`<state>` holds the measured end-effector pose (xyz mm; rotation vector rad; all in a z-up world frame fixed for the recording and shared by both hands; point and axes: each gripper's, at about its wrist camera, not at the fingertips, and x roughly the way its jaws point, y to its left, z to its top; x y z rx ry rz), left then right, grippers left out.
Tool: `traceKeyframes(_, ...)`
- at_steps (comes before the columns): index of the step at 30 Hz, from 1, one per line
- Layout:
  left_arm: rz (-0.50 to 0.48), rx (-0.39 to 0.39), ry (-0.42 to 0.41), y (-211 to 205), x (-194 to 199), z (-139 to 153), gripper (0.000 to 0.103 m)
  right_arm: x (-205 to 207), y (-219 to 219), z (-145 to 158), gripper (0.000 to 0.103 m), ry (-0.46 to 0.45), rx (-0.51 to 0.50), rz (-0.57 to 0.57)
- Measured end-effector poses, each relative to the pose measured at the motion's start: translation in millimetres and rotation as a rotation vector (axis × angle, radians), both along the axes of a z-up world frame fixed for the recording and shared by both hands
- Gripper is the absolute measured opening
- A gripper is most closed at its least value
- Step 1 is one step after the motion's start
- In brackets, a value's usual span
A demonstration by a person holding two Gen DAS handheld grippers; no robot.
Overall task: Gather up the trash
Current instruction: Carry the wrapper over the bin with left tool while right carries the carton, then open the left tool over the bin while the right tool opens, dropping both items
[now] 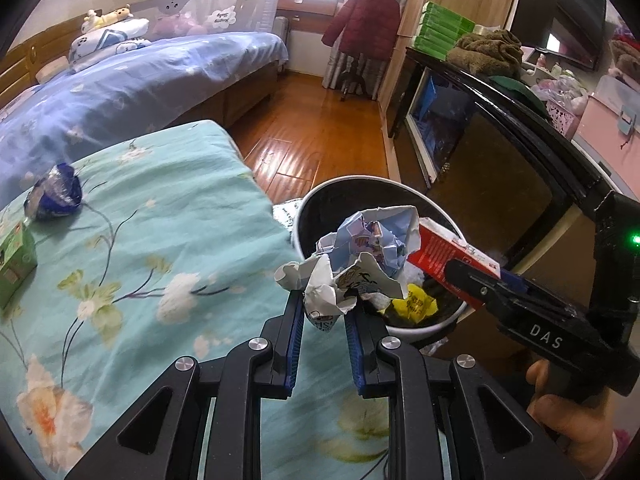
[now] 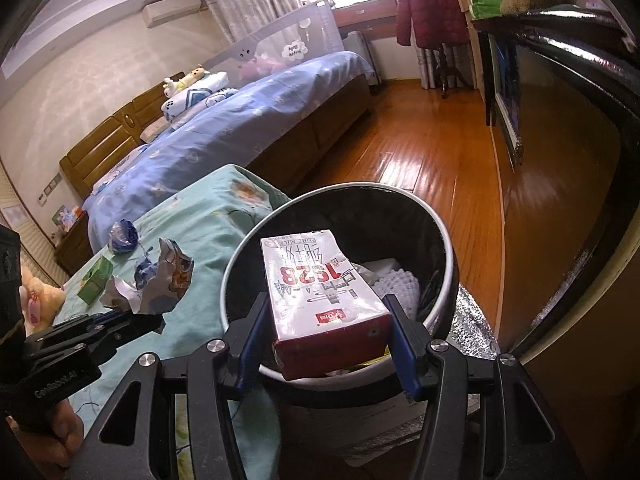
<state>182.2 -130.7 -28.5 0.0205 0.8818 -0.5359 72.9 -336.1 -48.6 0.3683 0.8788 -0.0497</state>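
Note:
My left gripper (image 1: 323, 304) is shut on a crumpled paper wad (image 1: 360, 256), held at the near rim of the round trash bin (image 1: 344, 184). The wad also shows in the right wrist view (image 2: 160, 280). My right gripper (image 2: 326, 320) is shut on a red and white milk carton (image 2: 320, 292) held over the open bin (image 2: 344, 196). The carton shows in the left wrist view (image 1: 444, 256). A blue foil wrapper (image 1: 54, 192) and a green box (image 1: 14, 264) lie on the teal floral bedcover (image 1: 160, 220). The bin holds a yellow wrapper (image 1: 416, 302) and white scraps.
A bed with blue cover (image 1: 120, 84) stands behind. A dark cabinet (image 1: 500, 152) runs along the right of the bin. Wooden floor (image 1: 320, 128) lies beyond. A red jacket (image 1: 364, 24) hangs at the back. A plush toy (image 2: 36, 300) sits at the left.

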Motion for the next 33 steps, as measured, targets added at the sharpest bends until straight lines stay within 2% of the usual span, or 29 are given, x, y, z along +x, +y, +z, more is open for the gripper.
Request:
traceKeyframes(9, -0.015, 0.020, 0.004, -22, 15, -1, 0.020, 11, -11, -3, 0.056, 0.029, -0.005, -0.013)
traceKeyframes(33, -0.030, 0.076, 0.024, -49, 41, -9, 0.022, 35, -29, -13, 0.054, 0.092, 0.006, -0.020)
